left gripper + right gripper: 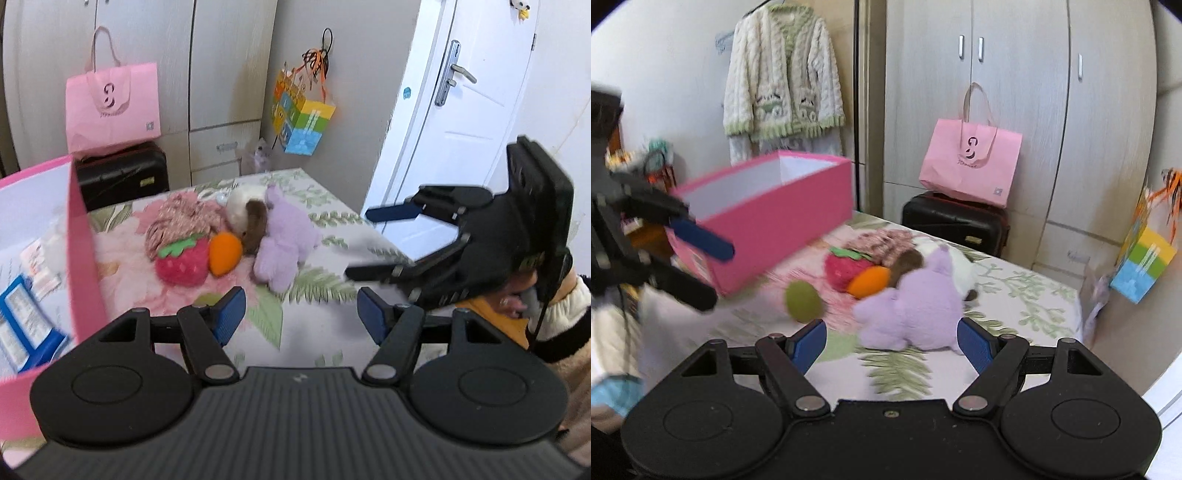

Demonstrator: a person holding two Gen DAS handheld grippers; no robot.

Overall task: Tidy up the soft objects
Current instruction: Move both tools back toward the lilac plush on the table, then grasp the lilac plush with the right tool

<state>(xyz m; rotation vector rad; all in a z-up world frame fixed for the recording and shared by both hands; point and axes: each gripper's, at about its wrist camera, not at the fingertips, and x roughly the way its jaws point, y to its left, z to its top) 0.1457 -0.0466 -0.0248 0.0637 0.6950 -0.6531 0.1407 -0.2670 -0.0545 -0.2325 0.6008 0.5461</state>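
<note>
**Both grippers empty above the bed; soft toys ahead of the jaws**

Left gripper (pixel 301 314): jaws spread, nothing between the pads. Directly ahead of the jaws, on the floral bed cover (pixel 332 206), lies a cluster of soft toys. The strawberry plush (pixel 183 260) sits ahead and left of the jaw gap, touching the orange plush (pixel 225 254) on its right. The purple plush (pixel 286 240) lies ahead and slightly right, pressed against a brown-and-white plush (pixel 247 218). A pink-patterned knitted item (pixel 181 218) lies behind the strawberry. The pink box (pixel 83 236) stands open-topped, far left of the jaws.

Right gripper (pixel 892 341): jaws spread, nothing between the pads. The purple plush (pixel 916 314) lies just ahead of the jaw gap, nearest the right pad. A green round plush (pixel 805 301) lies just ahead of the left pad. The strawberry plush (pixel 846 269) and orange plush (pixel 870 282) lie further ahead, touching. The pink box (pixel 768 214) is ahead and left.
</note>
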